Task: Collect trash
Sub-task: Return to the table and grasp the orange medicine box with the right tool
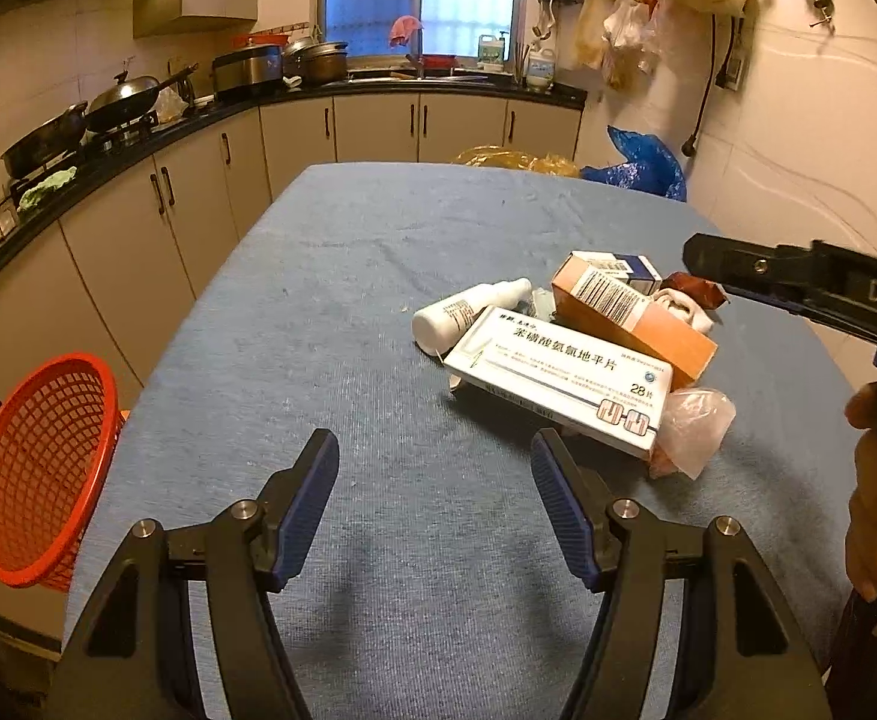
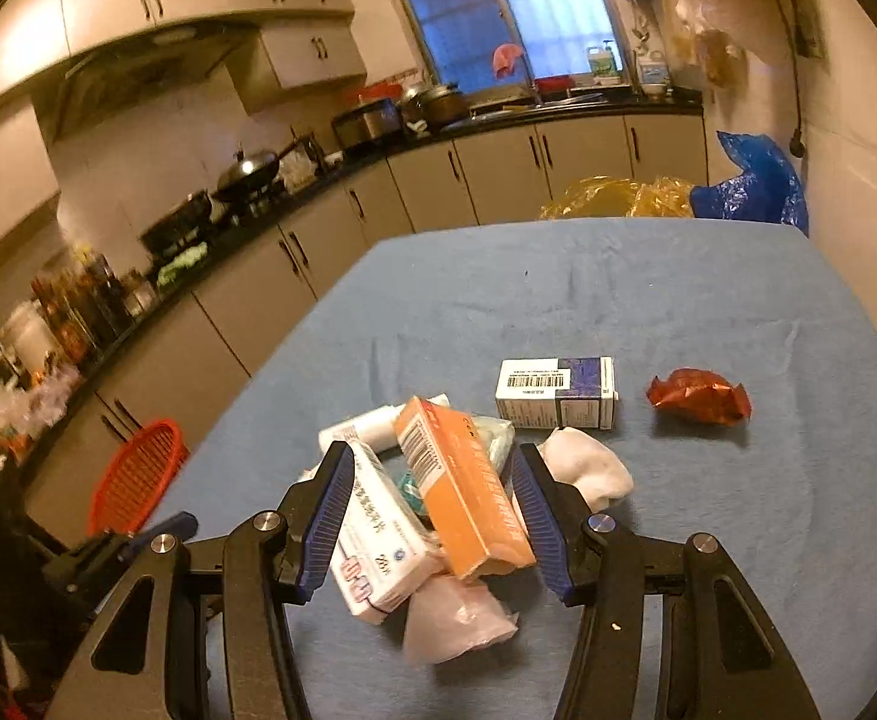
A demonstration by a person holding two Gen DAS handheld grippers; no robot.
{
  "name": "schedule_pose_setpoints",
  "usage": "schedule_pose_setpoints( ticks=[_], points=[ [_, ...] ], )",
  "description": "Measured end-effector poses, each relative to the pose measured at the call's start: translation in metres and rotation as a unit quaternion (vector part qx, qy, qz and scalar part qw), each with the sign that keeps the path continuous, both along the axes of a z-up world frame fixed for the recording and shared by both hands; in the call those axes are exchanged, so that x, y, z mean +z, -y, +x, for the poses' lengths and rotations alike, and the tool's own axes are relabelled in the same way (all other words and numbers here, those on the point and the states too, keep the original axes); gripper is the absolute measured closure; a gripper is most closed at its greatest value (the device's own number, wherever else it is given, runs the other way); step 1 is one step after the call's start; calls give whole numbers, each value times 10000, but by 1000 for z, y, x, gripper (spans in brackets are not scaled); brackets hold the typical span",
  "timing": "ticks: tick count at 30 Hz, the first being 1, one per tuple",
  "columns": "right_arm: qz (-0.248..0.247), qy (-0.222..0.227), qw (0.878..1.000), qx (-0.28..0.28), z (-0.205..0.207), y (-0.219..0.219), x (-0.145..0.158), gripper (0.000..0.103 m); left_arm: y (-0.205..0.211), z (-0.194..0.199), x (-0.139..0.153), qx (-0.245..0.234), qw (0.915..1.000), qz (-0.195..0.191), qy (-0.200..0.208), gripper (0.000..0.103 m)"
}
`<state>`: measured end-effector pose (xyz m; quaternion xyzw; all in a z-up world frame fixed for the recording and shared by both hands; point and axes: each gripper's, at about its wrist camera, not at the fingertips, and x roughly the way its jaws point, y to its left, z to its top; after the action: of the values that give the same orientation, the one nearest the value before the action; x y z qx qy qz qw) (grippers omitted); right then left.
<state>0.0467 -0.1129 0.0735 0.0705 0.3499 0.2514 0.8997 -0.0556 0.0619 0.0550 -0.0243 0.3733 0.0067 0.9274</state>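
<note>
A pile of trash lies on the blue table (image 1: 348,312): a white medicine box (image 1: 558,381), an orange box (image 1: 630,315), a white bottle (image 1: 468,312), a blue-white box (image 2: 558,393), a crumpled tissue (image 2: 588,471), a clear plastic wrap (image 2: 456,618) and a red wrapper (image 2: 699,396). My left gripper (image 1: 435,444) is open and empty, just left of the pile. My right gripper (image 2: 435,459) is open, its jaws on either side of the orange box (image 2: 462,486) and white medicine box (image 2: 378,534). A red basket (image 1: 42,468) hangs at the table's left edge.
Kitchen counters with woks and pots (image 1: 120,102) run along the left and back. Yellow and blue plastic bags (image 1: 642,162) sit past the table's far end. The wall is on the right.
</note>
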Motion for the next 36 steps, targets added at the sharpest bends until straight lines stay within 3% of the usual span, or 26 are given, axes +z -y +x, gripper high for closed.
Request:
schedule_pose_setpoints(
  ticks=[11,16,22,26,31,34,36],
  points=[
    [-1129,5,9931,317,20,-35,-31,44,-13,4,-7,175,9998,-32,-109,38],
    [-1144,-183,9930,236,30,-23,-42,67,-20,8,-8,235,9996,-90,-150,38],
    [-1209,-327,9921,-55,37,-11,-48,75,-21,11,-9,198,9996,-129,-167,38],
    [-1091,-364,9934,-1,34,-7,-46,76,-22,11,-9,153,9995,-187,-203,37],
    [-789,-498,9941,550,24,-17,-45,76,-27,9,-8,152,9991,-316,-237,36],
    [-57,-913,9873,1299,20,-21,-48,77,-30,7,-7,159,9984,-462,-274,33],
    [117,-873,9858,1426,16,-20,-46,78,-32,7,-7,140,9976,-591,-322,30]
  ],
)
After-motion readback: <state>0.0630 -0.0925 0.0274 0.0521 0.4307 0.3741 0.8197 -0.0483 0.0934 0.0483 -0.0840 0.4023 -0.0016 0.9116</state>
